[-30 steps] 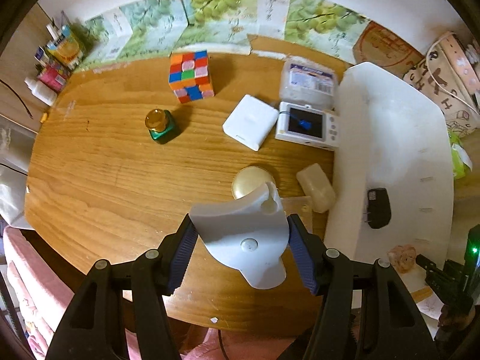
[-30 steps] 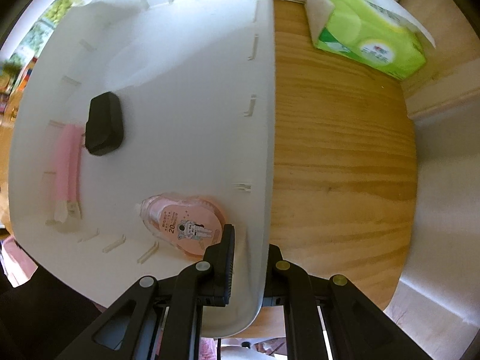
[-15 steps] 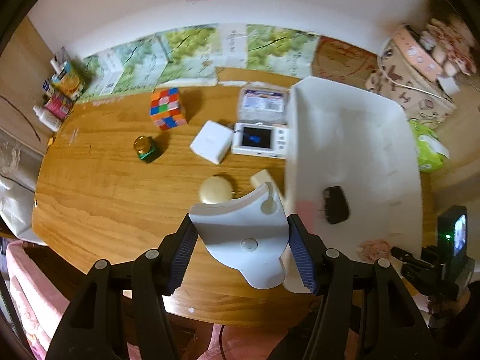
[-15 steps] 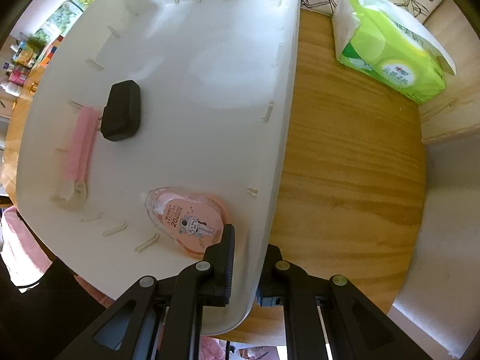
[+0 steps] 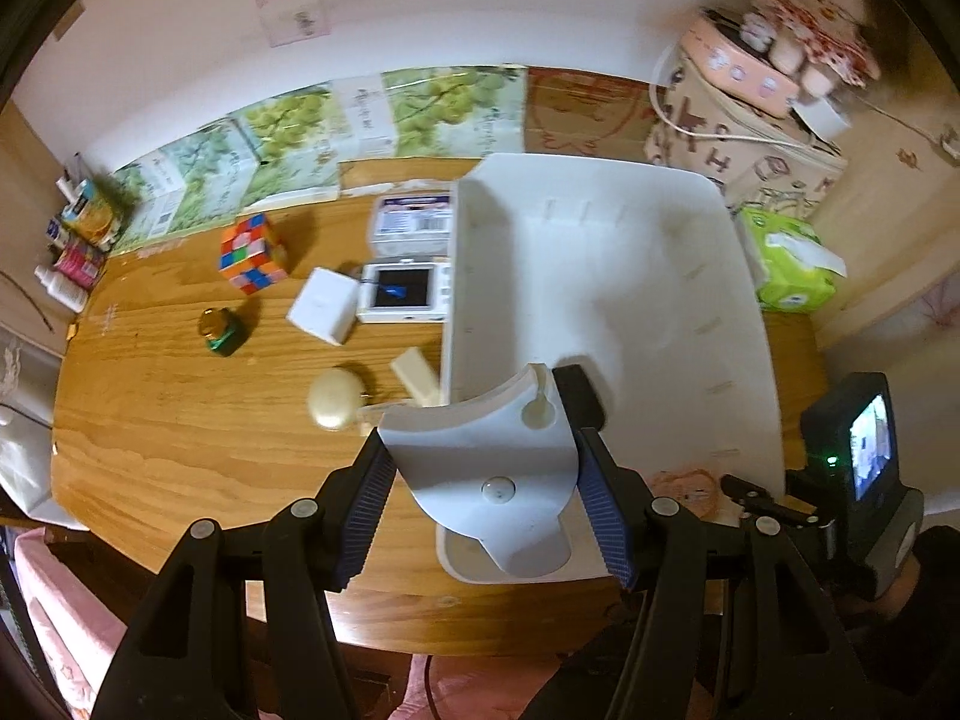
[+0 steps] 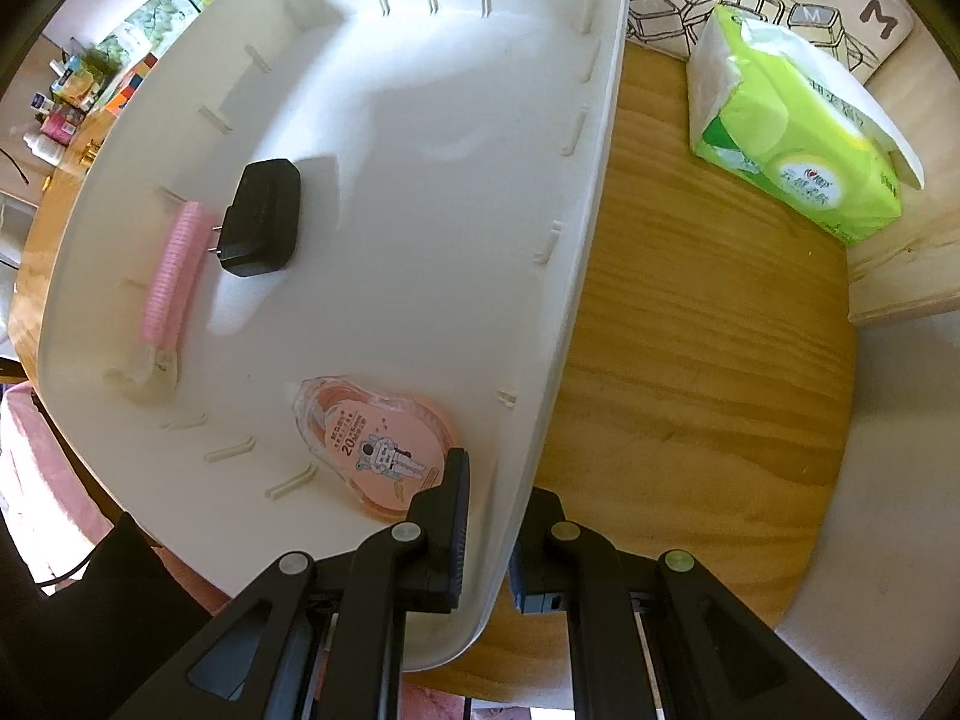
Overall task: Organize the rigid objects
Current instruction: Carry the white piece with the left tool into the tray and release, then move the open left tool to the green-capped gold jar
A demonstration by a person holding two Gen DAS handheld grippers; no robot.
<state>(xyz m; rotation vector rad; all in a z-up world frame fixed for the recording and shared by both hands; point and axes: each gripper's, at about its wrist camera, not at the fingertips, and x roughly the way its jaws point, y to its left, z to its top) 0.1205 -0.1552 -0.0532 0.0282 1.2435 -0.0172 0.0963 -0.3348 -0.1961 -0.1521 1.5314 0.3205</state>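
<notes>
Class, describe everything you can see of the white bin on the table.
The white bin is a shallow, smooth plastic-looking tray with rounded corners and small ribs along its inner walls. It sits on the wooden table. The right gripper is shut on its near rim. Inside lie a black charger, a pink ridged item and a pink tape dispenser.

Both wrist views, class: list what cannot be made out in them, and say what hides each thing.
- Left wrist view: the black charger is mostly hidden behind the white curved piece held in the left gripper.
- Right wrist view: part of the pink tape dispenser lies behind a finger of the right gripper.
- Left wrist view: label on the clear box, too small.
</notes>
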